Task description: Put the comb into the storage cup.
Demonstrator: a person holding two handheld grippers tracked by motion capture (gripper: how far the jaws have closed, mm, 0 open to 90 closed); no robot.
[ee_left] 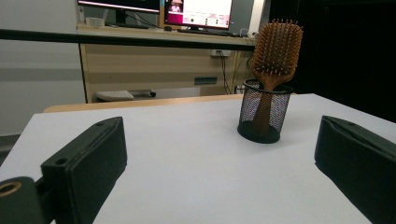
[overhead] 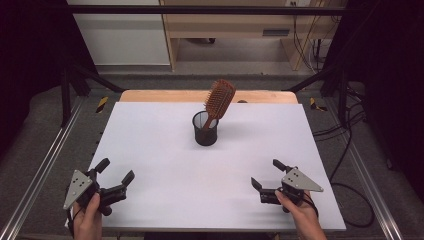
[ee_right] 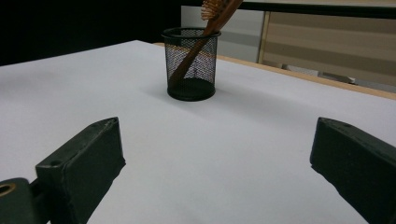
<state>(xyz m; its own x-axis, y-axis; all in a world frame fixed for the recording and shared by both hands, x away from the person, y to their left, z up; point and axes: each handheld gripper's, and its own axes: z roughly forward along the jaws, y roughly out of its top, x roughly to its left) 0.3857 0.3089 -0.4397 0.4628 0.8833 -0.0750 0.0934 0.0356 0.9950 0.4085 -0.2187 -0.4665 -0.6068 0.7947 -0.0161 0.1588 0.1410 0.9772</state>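
Leaning in the far mesh cup (overhead: 205,129), the hairbrush (overhead: 218,101) tilts right. Left gripper (overhead: 114,175) and right gripper (overhead: 267,173) gape wide near, empty.

A wooden hairbrush (ee_left: 275,56) stands handle-down in a black mesh cup (ee_left: 265,112) beyond the gripper's parted jaws.

High view is looking forward and down over the whole white table (overhead: 165,165). Left gripper view and right gripper view are sitting low near the near edge, facing inward. All three are sharing the mesh cup (overhead: 205,129) holding the hairbrush (overhead: 218,100).
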